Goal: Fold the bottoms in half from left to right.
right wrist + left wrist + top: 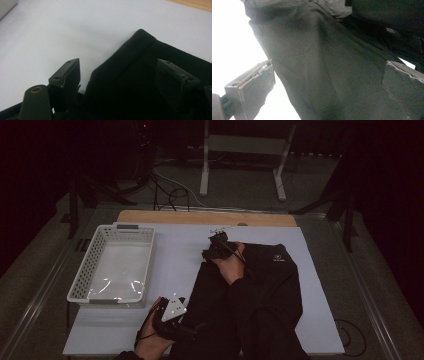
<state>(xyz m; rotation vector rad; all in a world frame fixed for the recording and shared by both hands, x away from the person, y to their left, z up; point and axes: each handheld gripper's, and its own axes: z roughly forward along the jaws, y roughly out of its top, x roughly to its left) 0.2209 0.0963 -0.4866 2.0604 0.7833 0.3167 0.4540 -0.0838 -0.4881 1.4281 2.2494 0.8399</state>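
A black garment (272,280) with a small white logo lies spread on the white sheet (175,245). My right gripper (212,249) is at its far left corner. In the right gripper view the gripper (117,73) stands open, its jaws on either side of the folded corner of the garment (140,47) without pressing on it. My left gripper (196,327) is at the near left edge of the cloth. In the left gripper view that gripper (327,82) is open wide, and the garment (324,50) runs between the jaws.
A white perforated basket (85,275) stands empty at the left of the sheet. The wooden table edge (200,216) shows beyond the sheet. Past the table, a white metal stand (240,145) and cables (170,190) are on the floor.
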